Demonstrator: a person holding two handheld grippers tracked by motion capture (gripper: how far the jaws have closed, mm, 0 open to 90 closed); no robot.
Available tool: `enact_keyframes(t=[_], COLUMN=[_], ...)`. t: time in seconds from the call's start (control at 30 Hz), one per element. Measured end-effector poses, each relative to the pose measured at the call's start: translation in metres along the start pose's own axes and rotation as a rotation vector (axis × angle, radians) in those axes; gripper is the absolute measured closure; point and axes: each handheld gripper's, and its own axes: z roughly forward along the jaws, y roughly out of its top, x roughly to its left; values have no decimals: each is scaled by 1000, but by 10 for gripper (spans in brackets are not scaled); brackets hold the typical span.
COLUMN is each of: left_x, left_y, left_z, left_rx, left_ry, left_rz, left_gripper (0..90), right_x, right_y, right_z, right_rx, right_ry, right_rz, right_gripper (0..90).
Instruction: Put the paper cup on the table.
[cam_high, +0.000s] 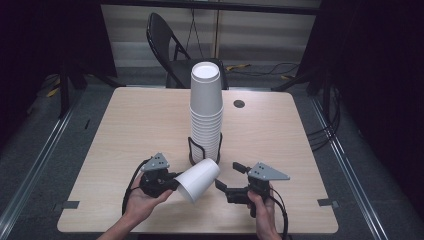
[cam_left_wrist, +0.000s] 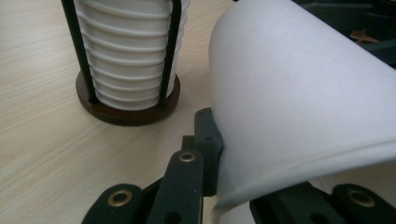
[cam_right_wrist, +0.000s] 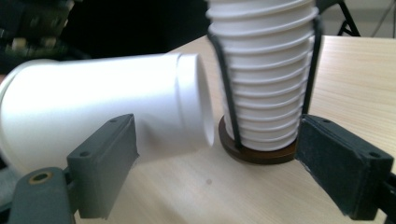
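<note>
Paper, thin and white: the single disposable cup (cam_high: 198, 179) lies tilted on its side in the air near the front edge of the light wooden worktop (cam_high: 130, 125), pinched at its open rim by the left gripper (cam_high: 170, 184), whose fingers (cam_left_wrist: 205, 149) are clamped tight on the wall there. I judge it very light, easily crushed and a little slick, so a gentle hold on the stiffer rolled rim or around the narrow base suits it better than a squeeze on the soft middle. Just behind it, near the worktop's centre, the tall stack of white paper cups (cam_high: 205, 110) rises from a black wire holder with a dark round base (cam_high: 192, 150); a careless swing could knock that tower. Right of the cup, the right gripper (cam_high: 227, 179) hovers with fingers (cam_right_wrist: 105, 163) spread wide and empty. A black folding chair (cam_high: 162, 40) stands beyond the far edge.
</note>
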Motion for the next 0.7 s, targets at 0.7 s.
enact_keyframes(t=[0.7], left_x=[-2], left_y=[16], left_z=[-2], left_rx=[131], left_ry=[10], left_rz=[49], left_gripper=[857], right_x=[26], right_y=[-8], right_z=[5], right_rx=[102], right_ry=[-89], right_rz=[-423], right_gripper=[147])
